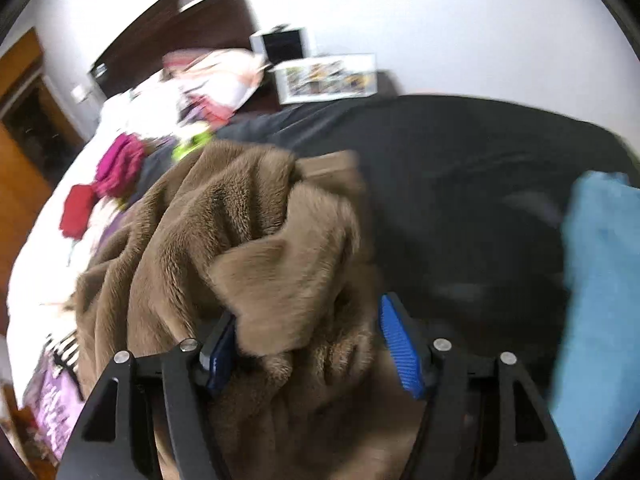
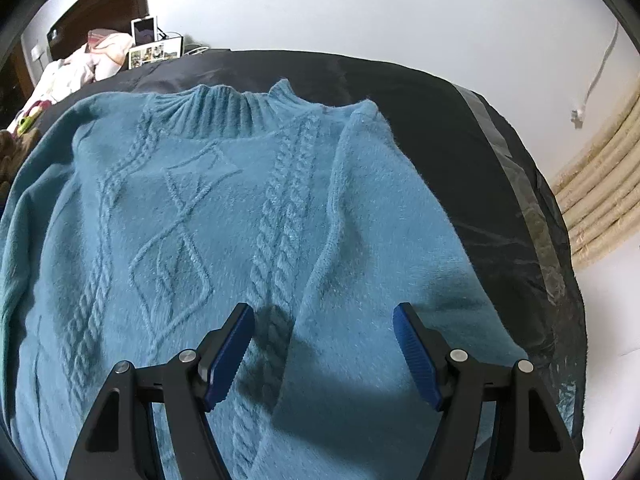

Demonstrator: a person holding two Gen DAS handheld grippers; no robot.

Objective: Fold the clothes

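While spread wide apart, right gripper (image 2: 324, 344) with blue-padded fingers (image 2: 228, 360) hovering over blue cable-knit sweater (image 2: 200, 220), gripping nothing. Sweater laid flat, front up, ribbed collar at the far end, one sleeve folded inward along the right side, on a black cover (image 2: 460, 140) spread over the bed. Beyond it, white wall and a framed photo collage (image 2: 156, 54) at the bed's far corner.

On the other side, left gripper (image 1: 308, 344) also released, fingers (image 1: 400, 352) parted, with a bunched brown fleece garment (image 1: 240, 220) bulging up between them; touching the left pad, not pinched. Farther off, black cover, edge of blue sweater at right, pile of pink and red clothes (image 1: 120, 168) on white bedding, dark headboard (image 1: 180, 24) behind.
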